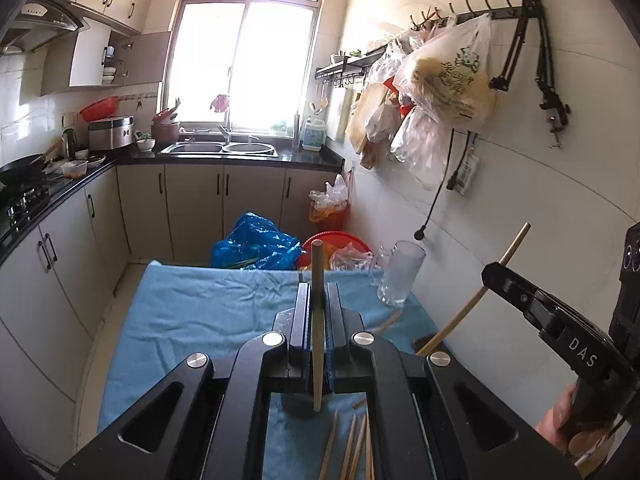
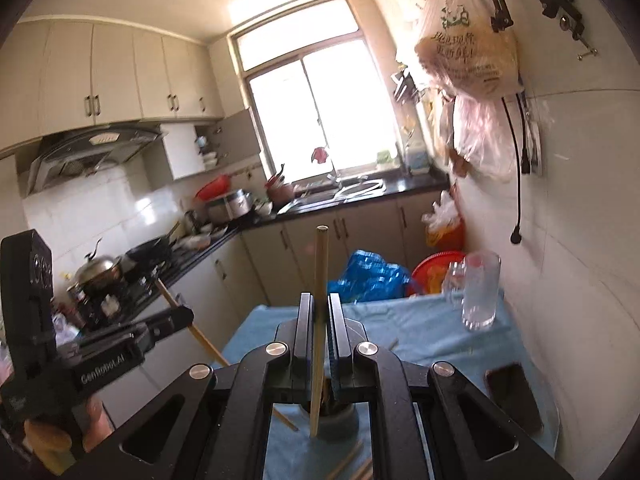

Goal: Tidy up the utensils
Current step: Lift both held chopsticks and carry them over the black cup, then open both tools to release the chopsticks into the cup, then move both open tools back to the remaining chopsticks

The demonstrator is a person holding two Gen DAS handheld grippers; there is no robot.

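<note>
My left gripper [image 1: 318, 300] is shut on a wooden chopstick [image 1: 317, 320] that stands nearly upright between its jaws. My right gripper [image 2: 320, 312] is shut on another wooden chopstick [image 2: 319, 320], also upright. Each gripper shows in the other's view: the right one [image 1: 496, 276] with its chopstick [image 1: 472, 304], the left one [image 2: 180, 314] with its chopstick [image 2: 192, 328]. Both are held above a table with a blue cloth [image 1: 208, 312]. A clear glass mug [image 1: 398, 274] stands at the table's far right, empty; it also shows in the right wrist view [image 2: 478, 292]. Several loose chopsticks [image 1: 352, 448] lie on the cloth below the left gripper.
A dark phone [image 2: 514, 396] lies on the cloth at the right. Behind the table are a blue plastic bag [image 1: 256, 242] and a red basin [image 1: 336, 244]. A tiled wall with hanging bags [image 1: 440, 92] runs along the right. Kitchen cabinets [image 1: 72, 248] line the left.
</note>
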